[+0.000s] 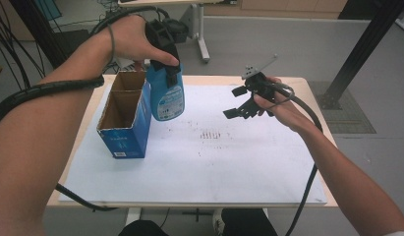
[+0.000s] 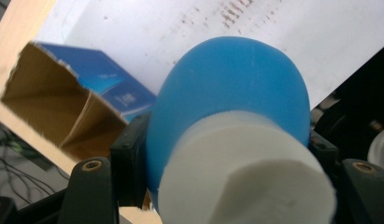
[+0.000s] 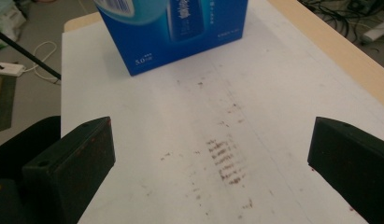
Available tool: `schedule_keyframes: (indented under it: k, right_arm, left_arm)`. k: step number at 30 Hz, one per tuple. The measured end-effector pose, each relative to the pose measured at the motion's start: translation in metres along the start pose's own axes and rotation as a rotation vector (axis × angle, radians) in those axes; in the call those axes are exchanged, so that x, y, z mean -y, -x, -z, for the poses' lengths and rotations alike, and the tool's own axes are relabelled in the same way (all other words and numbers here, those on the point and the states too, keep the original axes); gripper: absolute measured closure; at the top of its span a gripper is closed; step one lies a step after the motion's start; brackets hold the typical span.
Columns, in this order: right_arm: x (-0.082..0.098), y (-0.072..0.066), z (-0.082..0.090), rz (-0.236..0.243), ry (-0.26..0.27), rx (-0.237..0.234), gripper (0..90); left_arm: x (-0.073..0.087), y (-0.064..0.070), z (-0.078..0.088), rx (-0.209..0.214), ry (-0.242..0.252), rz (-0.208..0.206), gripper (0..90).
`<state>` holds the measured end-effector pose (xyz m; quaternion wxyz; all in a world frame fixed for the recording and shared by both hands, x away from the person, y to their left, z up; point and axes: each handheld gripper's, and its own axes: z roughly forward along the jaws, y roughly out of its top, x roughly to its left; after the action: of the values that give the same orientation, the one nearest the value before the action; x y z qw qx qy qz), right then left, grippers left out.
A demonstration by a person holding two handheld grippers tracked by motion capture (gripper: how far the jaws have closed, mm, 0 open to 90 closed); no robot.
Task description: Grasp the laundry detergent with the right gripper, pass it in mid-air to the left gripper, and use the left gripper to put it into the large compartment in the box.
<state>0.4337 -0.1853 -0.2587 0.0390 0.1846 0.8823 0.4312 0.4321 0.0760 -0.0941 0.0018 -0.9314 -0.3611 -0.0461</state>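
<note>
The blue bottle (image 1: 168, 96) is pinched by the raised left gripper (image 1: 165, 46) beside the box (image 1: 125, 115); the right gripper (image 1: 241, 103) is held spread, empty.

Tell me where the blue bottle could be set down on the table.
Free: the white sheet right of the blue carton, from the brown smudges to the near edge. Crowded: the far-left corner, where the carton stands under the bottle.
</note>
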Motion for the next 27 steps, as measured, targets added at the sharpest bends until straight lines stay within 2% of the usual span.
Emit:
schedule_keyframes:
  k: [4,5,6,7,9,11,14,16,21,27]
  right_arm:
    - [0.003,0.003,0.009,-0.025,-0.028,0.030,0.5]
    - [0.004,0.004,0.010,-0.028,-0.037,0.039,0.5]
    - [0.007,0.006,0.015,-0.044,-0.058,0.055,0.5]
    - [0.007,0.007,0.017,-0.047,-0.068,0.064,0.5]
    - [0.009,0.008,0.021,-0.062,-0.079,0.074,0.5]
    - [0.010,0.009,0.023,-0.067,-0.083,0.082,0.5]
    - [0.010,0.011,0.029,-0.073,-0.085,0.095,0.5]
    - [0.009,0.010,0.033,-0.061,-0.106,0.117,0.5]
    - [0.006,0.013,0.037,-0.078,-0.125,0.125,0.5]
    - [0.002,0.015,0.039,-0.078,-0.146,0.146,0.5]
  left_arm:
    - [0.005,-0.009,0.015,-0.003,0.004,0.087,35.5]
    - [0.008,-0.012,0.020,-0.005,0.014,0.121,35.5]
    - [0.012,-0.018,0.029,-0.014,0.021,0.179,35.5]
    - [0.012,-0.018,0.029,-0.014,0.021,0.179,35.5]
    - [0.017,-0.023,0.037,-0.025,0.035,0.243,35.5]
    - [0.022,-0.030,0.046,-0.031,0.025,0.286,35.5]
    - [0.029,-0.038,0.059,-0.048,0.030,0.371,35.5]
    - [0.035,-0.044,0.065,-0.060,0.044,0.418,35.5]
    - [0.046,-0.055,0.075,-0.080,0.066,0.543,35.5]
    - [0.056,-0.069,0.080,-0.080,0.078,0.665,35.5]
